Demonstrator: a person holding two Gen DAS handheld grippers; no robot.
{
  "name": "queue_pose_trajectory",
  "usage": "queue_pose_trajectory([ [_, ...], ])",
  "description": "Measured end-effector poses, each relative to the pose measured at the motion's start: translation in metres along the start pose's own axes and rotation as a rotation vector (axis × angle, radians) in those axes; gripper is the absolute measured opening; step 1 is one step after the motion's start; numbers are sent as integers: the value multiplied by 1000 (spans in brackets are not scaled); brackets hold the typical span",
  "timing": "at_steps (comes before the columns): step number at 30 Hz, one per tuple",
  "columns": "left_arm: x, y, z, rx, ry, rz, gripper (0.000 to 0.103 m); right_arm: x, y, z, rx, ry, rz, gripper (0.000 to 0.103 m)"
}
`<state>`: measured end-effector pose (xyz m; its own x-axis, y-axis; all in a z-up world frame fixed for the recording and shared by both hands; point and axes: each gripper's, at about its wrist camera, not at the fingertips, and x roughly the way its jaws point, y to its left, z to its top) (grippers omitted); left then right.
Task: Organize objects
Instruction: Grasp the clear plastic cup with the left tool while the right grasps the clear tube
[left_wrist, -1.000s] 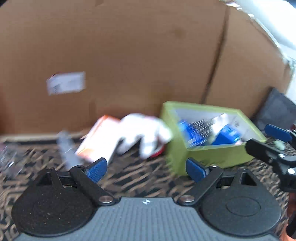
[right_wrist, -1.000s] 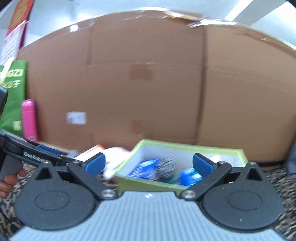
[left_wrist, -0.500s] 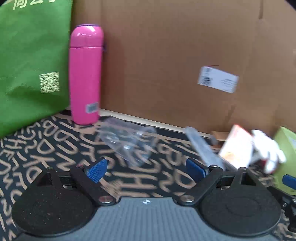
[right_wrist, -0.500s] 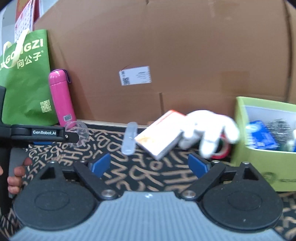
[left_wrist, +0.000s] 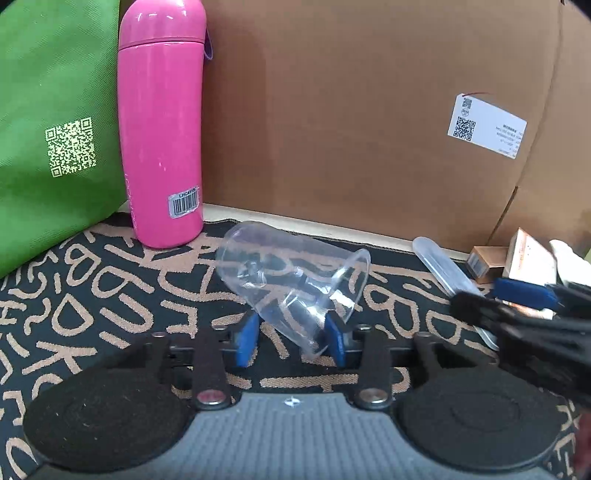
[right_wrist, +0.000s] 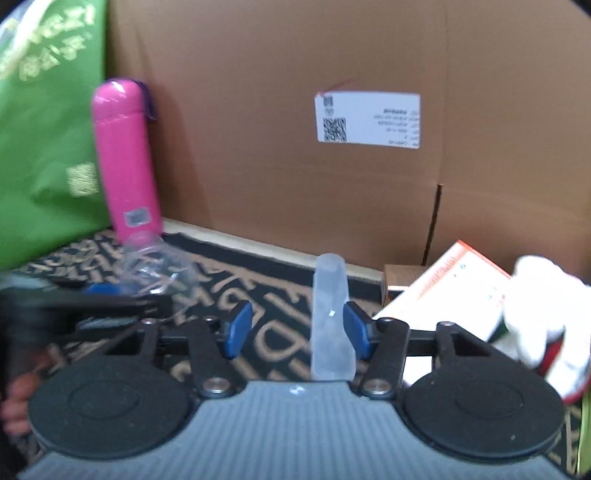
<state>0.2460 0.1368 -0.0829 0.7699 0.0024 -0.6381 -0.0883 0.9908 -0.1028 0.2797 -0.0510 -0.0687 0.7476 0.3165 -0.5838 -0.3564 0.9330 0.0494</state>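
In the left wrist view, the left gripper (left_wrist: 291, 341) has just been closing its jaws, and the rim of a clear plastic cup (left_wrist: 291, 280) lying on its side sits between them; the right pad seems to touch the rim, the left pad stands apart from it, so the cup is not clamped. The cup rests on the patterned mat (left_wrist: 92, 295), just in front and to the right of the upright pink bottle (left_wrist: 160, 125), which stands against the cardboard wall (left_wrist: 332, 110). A green bag (left_wrist: 55, 110) leans left of the bottle. Well to the right of the bottle, the right gripper (left_wrist: 517, 306) reaches in over a frosted plastic case (left_wrist: 439, 266). In the right wrist view, the right gripper (right_wrist: 295, 332) has also just been closing; the frosted case (right_wrist: 330, 321) lies lengthwise between its jaws, close against the right pad and clear of the left one, not yet pinched. The cup (right_wrist: 155, 269) sits in front of the pink bottle (right_wrist: 125, 158), with an orange-edged box (right_wrist: 443, 291) and a white plush toy (right_wrist: 543, 314) far right of the bottle.
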Motion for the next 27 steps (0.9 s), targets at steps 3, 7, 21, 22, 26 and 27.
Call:
queue_pose_trajectory([
  [3,-1,6,1,-37,-3,8,46,25,2,5,-39,52,-41,54],
  [7,1,13,4,-77,-10,6,50,39,-7,5,19,77,-52,36],
  [21,-35,-20,-19,83,30,-147,6,-80,-15,-63,0,82,20,26],
  [22,-39,-28,-22,113,33,-167,6,-94,-19,-67,4,82,10,26],
  [26,-52,-62,-39,198,51,-270,6,-141,-37,-90,20,72,-46,26],
  [27,-60,-72,-44,218,52,-291,6,-149,-42,-95,29,73,-59,26],
])
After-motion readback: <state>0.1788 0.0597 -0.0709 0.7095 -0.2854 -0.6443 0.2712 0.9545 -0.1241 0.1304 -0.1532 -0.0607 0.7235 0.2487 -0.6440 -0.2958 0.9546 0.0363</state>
